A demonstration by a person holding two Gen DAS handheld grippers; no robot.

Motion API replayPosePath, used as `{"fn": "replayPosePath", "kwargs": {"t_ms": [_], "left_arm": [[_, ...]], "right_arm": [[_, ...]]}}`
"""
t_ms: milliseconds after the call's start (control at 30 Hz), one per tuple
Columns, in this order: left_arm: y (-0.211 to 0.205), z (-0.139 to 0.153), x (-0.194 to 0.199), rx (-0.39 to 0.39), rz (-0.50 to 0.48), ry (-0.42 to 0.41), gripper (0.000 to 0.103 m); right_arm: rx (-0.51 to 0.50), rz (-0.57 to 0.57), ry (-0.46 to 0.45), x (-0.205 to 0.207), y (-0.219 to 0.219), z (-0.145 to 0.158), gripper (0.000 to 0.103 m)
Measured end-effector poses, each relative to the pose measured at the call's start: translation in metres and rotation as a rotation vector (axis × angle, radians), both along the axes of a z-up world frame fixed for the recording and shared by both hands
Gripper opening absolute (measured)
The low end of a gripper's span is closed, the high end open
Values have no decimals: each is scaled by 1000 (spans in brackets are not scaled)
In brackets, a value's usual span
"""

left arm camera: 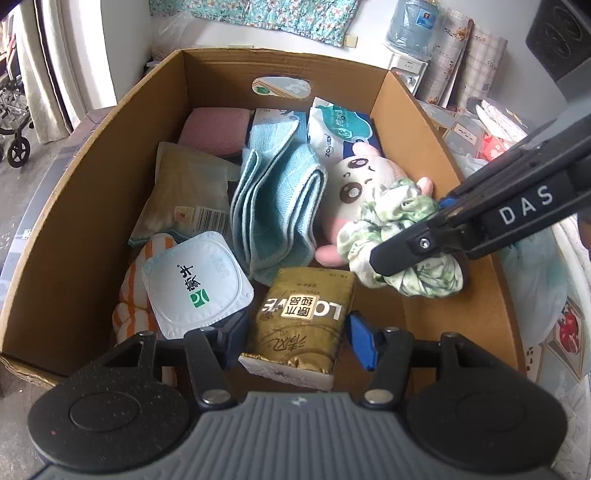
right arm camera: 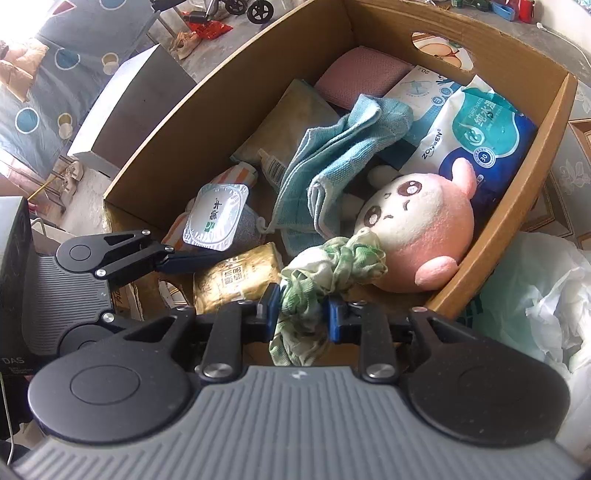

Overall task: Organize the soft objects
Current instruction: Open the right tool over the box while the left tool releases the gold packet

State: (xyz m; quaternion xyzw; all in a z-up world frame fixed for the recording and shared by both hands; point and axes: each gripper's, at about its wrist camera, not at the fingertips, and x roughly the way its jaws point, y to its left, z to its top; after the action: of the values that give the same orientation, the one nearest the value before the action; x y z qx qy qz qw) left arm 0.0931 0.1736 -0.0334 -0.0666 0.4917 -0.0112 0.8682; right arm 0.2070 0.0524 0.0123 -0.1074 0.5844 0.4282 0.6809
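Observation:
An open cardboard box (left arm camera: 92, 206) holds soft things: a pink and white plush (left arm camera: 365, 181), a folded light-blue towel (left arm camera: 280, 206), a pink pad (left arm camera: 214, 129) and a wet-wipes pack (left arm camera: 340, 129). My left gripper (left arm camera: 297, 336) is shut on a gold tissue pack (left arm camera: 303, 321), low in the box's near end. From the right, my right gripper (left arm camera: 406, 230) reaches over the box wall. In the right wrist view that gripper (right arm camera: 303, 314) is shut on a green and white scrunchie (right arm camera: 332, 262), which rests against the plush (right arm camera: 417, 221).
A foil-lidded yogurt cup (left arm camera: 195, 280) lies on an orange-striped cloth (left arm camera: 129, 295) at the box's left, beside a beige packet (left arm camera: 184, 184). Plastic bags (right arm camera: 535, 295) are heaped outside the right wall. A water dispenser (left arm camera: 410, 33) stands beyond the box.

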Motion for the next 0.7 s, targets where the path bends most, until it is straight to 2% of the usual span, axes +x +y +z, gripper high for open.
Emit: {"fn": "replayPosePath", "kwargs": {"t_ms": [133,333,500,567,633,700], "left_arm": [[-2,-2,4,30,13,-17,52],[-4,-4,6,49,-2,-11,50],[3,-1,2,14,16,-13,51],[5,3,-2,-5,24,-22,51],[6,9,-6,-8,33,-48,56],[6,16,-12,-3,43,-85,62]], "right_arm": [[-24,25,1,-5,1,0,25],[-51,49,-6,-10,4,-1,25],[-42,40,-1,-11,3,0,25],[-29,27,-3,-11,1,2,25],[-5,16,-12,-12,-3,7,27],[27,-8,-34,-14,-9,13,34]]}}
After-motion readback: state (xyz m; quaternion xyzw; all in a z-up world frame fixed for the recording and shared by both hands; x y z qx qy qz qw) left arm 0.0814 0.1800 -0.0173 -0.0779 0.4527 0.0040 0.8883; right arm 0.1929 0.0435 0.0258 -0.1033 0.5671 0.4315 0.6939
